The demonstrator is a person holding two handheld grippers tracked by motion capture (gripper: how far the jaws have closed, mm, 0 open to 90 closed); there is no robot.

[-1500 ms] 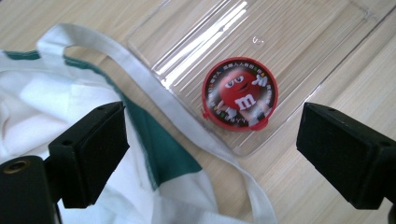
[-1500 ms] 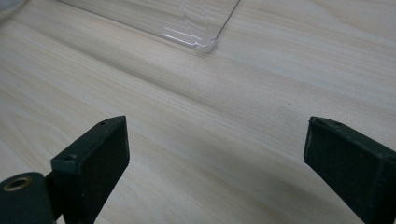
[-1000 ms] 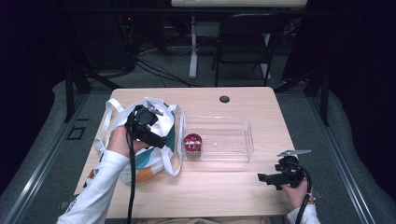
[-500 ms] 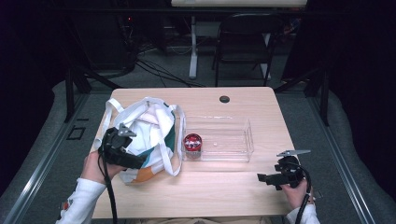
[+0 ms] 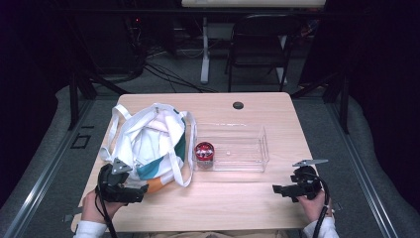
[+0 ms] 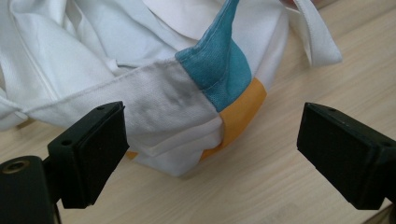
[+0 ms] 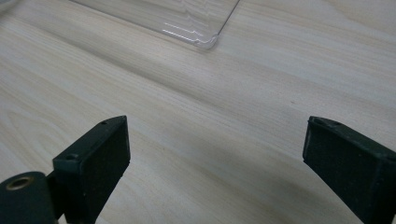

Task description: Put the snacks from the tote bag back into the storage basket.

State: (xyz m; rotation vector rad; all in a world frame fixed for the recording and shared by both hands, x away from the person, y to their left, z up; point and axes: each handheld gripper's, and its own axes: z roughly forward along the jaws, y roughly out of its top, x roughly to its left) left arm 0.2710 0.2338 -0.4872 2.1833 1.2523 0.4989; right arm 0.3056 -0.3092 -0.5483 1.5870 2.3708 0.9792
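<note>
A white tote bag (image 5: 148, 141) with a teal and orange patch lies crumpled on the left of the wooden table (image 5: 247, 203). My left gripper (image 5: 142, 192) is low at the table's near left, pointing at the bag's near corner. In the left gripper view its jaws stand open, and the bag's corner (image 6: 187, 112) lies just ahead of the left gripper (image 6: 215, 133), untouched by the pads. A clear plastic tray (image 5: 247, 148) sits mid-table with a red round object (image 5: 204, 151) in its left end. My right gripper (image 5: 275, 189) rests open near the front right, with nothing between the jaws of the right gripper (image 7: 215, 140).
A small black round cap (image 5: 238, 105) is set in the table near its far edge. One corner of the clear tray (image 7: 196, 28) shows ahead of the right jaws. Bare wood lies between the two grippers. A chair (image 5: 257, 49) stands beyond the table.
My left gripper has come down from over the bag towards the table's near left corner, with its jaws still open. The right gripper has stayed put.
</note>
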